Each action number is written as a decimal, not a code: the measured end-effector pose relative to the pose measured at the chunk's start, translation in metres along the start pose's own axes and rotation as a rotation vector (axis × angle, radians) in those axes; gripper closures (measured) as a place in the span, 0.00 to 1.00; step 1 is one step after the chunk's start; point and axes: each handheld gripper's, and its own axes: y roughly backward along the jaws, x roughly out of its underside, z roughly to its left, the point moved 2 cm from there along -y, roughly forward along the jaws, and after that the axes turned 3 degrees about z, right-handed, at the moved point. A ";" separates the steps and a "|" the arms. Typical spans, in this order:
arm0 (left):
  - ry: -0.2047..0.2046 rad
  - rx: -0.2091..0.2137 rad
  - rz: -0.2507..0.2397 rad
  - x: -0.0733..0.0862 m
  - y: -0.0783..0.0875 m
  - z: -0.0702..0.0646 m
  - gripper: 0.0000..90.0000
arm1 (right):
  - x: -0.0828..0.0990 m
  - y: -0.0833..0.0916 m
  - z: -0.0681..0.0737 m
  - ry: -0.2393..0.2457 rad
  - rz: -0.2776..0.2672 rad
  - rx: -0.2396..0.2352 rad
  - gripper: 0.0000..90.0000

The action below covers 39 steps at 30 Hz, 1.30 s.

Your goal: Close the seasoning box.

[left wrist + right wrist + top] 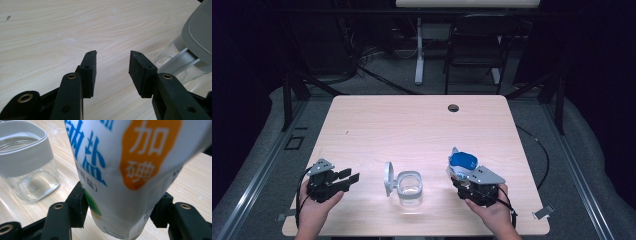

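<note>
A clear jar (409,187) with a pale collar stands near the table's front edge, its flip lid (388,178) swung up on its left side. To the jar's right, my right gripper (460,176) is shut on a white salt bag (462,162) with blue and orange print. In the right gripper view the bag (125,170) sits squeezed between both jaws of the right gripper (120,207), with the jar (27,170) at left. Left of the jar, my left gripper (349,177) is open and holds nothing. The left gripper (113,63) faces bare wood, the jar (175,60) and its lid (200,32) at right.
The wooden table (412,120) has a round cable hole (453,108) near its far edge. Beyond the table stand a dark chair (474,50) and a white desk leg (419,50). A person's hands hold both grippers at the front edge.
</note>
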 end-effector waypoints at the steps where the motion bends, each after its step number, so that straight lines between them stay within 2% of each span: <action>1: 0.000 0.000 0.000 0.000 0.000 0.000 0.65 | 0.000 0.000 0.000 0.000 0.000 0.000 0.46; 4: -0.004 0.003 0.007 0.000 0.000 0.000 0.65 | -0.004 -0.001 -0.003 -0.003 0.008 -0.002 0.46; 12: 0.005 0.001 0.004 0.001 0.000 0.002 0.65 | -0.014 -0.008 -0.007 0.040 0.029 0.006 0.46; 23: 0.006 0.000 0.002 0.001 0.000 0.002 0.65 | -0.024 -0.014 -0.007 0.048 0.022 -0.003 0.46; 28: 0.006 0.001 0.004 0.001 0.000 0.003 0.65 | -0.029 -0.016 -0.005 0.087 0.031 -0.001 0.46; 39: 0.009 -0.002 0.000 0.001 0.000 0.003 0.65 | -0.034 -0.014 -0.005 0.132 0.030 0.006 0.46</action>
